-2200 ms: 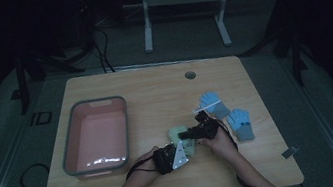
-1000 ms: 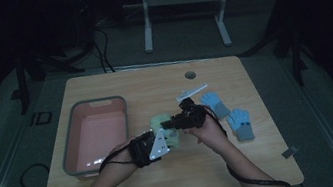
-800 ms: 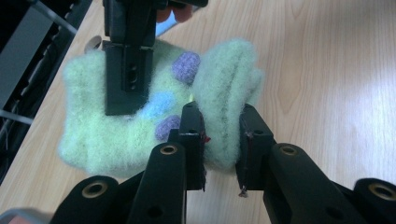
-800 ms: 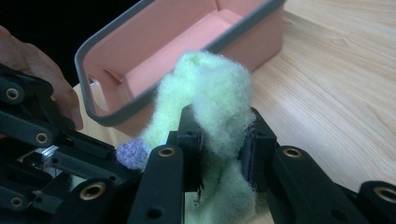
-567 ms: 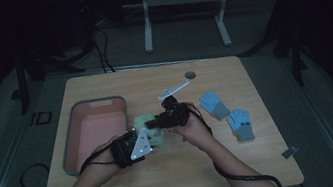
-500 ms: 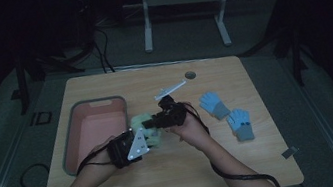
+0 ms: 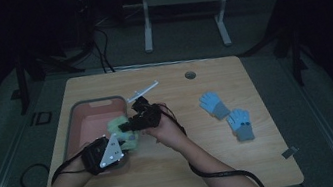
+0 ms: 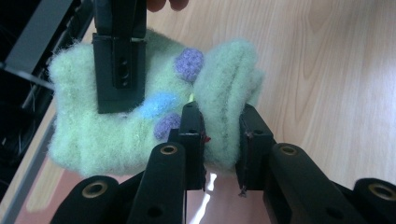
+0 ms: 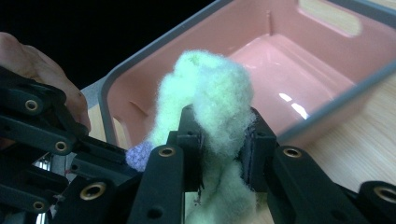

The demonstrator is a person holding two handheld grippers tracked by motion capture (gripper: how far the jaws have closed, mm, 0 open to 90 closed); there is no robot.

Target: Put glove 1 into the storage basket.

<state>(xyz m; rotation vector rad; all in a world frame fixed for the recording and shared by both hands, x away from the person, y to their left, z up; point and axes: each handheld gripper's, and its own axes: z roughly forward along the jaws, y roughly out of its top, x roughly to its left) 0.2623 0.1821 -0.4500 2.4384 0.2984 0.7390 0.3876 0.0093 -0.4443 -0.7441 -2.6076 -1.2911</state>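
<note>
Green fuzzy glove [image 8: 140, 116], dotted with purple and blue, hangs stretched between both grippers above the near rim of the pink bin [image 7: 81, 124]; the left gripper [image 8: 219, 140] has its jaws pinching the folded cuff end, and the right gripper [image 9: 222, 140] has its jaws pressed onto a bunched tuft at the other end; in the high view the glove's long axis runs from the left gripper [image 7: 122, 143] up toward the right gripper [image 7: 131, 124], roughly along the bin's right wall; the bin's hollow lies just leftward of both, nearer the left hand; a blue glove pair [image 7: 226, 114] rests well apart on the tabletop [image 7: 205, 158].
</note>
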